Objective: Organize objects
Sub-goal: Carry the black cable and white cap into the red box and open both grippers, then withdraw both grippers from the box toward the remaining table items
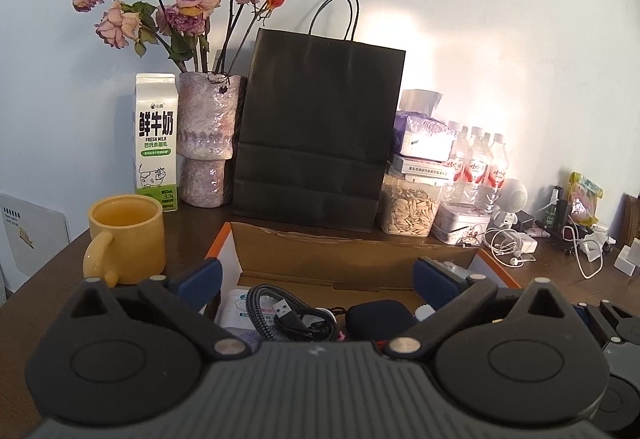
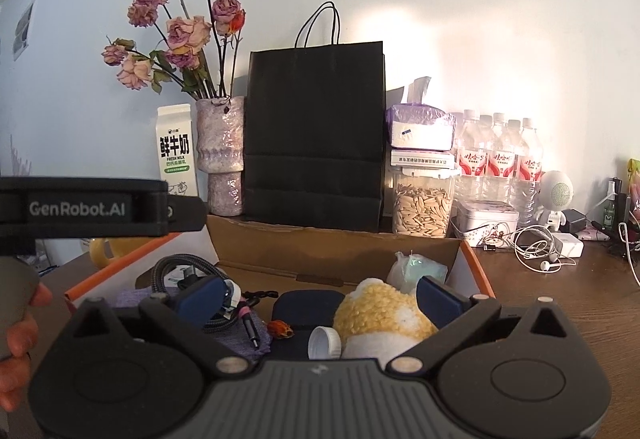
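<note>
An orange-edged cardboard box (image 1: 352, 255) (image 2: 336, 251) lies in front of both grippers on the brown table. Inside it are a braided USB cable (image 1: 276, 309) (image 2: 188, 267), a dark blue case (image 1: 378, 315) (image 2: 308, 305), a yellow-and-white plush toy (image 2: 380, 315), a white bottle cap (image 2: 325, 342), a wrapped pale packet (image 2: 418, 267) and a purple cloth (image 2: 256, 335). My left gripper (image 1: 318, 281) hovers over the box's near left side, open and holding nothing. My right gripper (image 2: 320, 297) is open over the box's near right side, the plush toy between its fingers but untouched.
Behind the box stand a yellow mug (image 1: 126, 237), a milk carton (image 1: 155, 141), a vase of dried roses (image 1: 206, 139), a black paper bag (image 1: 316, 135), a seed jar (image 1: 410, 209), a tin (image 1: 460, 225), water bottles (image 2: 500, 155) and tangled white earphones (image 2: 540, 247). A hand (image 2: 16, 343) grips the left tool.
</note>
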The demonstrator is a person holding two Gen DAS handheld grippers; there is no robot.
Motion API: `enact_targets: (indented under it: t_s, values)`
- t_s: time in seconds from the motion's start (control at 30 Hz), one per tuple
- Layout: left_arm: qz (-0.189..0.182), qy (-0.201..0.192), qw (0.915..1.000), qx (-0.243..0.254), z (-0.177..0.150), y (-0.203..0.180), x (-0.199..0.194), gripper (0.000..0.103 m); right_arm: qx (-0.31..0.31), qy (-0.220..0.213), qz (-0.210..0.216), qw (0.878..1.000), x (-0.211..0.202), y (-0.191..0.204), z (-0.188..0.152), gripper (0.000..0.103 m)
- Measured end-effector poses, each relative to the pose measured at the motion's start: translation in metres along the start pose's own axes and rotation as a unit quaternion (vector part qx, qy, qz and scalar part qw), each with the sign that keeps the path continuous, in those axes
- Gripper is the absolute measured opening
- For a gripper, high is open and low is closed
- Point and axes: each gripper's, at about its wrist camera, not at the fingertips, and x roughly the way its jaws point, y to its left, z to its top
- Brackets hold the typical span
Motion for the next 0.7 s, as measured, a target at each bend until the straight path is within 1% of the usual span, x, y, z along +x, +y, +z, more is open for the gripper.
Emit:
enact_targets:
  t_s: [0.2,0.47,0.57,0.7]
  values:
    - [-0.002,-0.001,1.0000,-0.008,-0.004,0.003,-0.017,0.103,-0.004,-0.002,0.005,1.000,-0.012,0.005,-0.002,0.103]
    - [-0.004,0.009,0.9999,-0.013,-0.013,0.009,-0.039,0.103,-0.008,-0.001,0.027,1.000,-0.039,0.012,-0.012,0.103]
    - [-0.001,0.015,0.9998,-0.014,-0.018,0.016,-0.049,0.103,-0.003,0.012,0.056,0.998,-0.049,0.016,-0.019,0.103]
    - [0.011,0.030,0.9994,-0.013,-0.027,0.029,-0.058,0.103,-0.030,0.038,0.071,0.996,-0.052,0.029,-0.033,0.103]
